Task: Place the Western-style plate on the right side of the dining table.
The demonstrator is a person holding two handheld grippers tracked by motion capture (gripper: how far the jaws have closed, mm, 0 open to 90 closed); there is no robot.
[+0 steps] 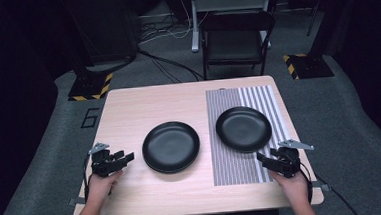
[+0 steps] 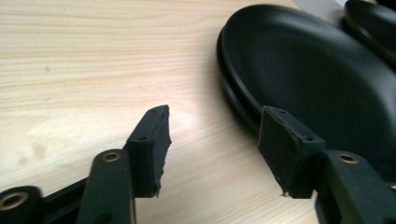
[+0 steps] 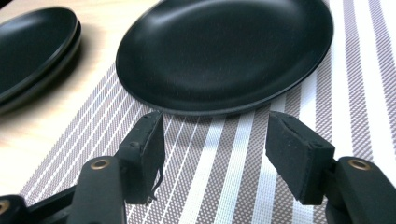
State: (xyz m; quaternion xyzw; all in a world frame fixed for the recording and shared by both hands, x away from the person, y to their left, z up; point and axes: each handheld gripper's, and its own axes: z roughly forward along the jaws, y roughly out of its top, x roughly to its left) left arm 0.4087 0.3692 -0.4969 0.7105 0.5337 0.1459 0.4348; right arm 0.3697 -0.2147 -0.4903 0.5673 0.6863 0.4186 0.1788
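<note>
A: Starting nearest, the left gripper (image 1: 124, 158) is sitting at about nine o'clock of the stacked plates (image 1: 171, 146), jaws spread wide and holding nothing. In the left gripper view one pad (image 2: 285, 149) is hovering just beside the stack's rim (image 2: 243, 112).

B: And the right gripper (image 1: 263, 159) is waiting at five o'clock of the single plate (image 1: 243, 128) on the striped mat (image 1: 232, 160), jaws wide too, nothing between them.

A: I'm judging the rims as the risk. They're lying low and thin, so a pad coming in too high would be skating over the glossy edge, or nudging the plate across the table (image 1: 128, 111).

B: On the stack, a grip could be catching both plates or just tipping the top one.

A: Farther off, I'm finding it hard to count that stack; two rims are showing, more I can't tell.

B: Beyond the table, the chair (image 1: 234, 39) and cables are fading into dark.
</note>
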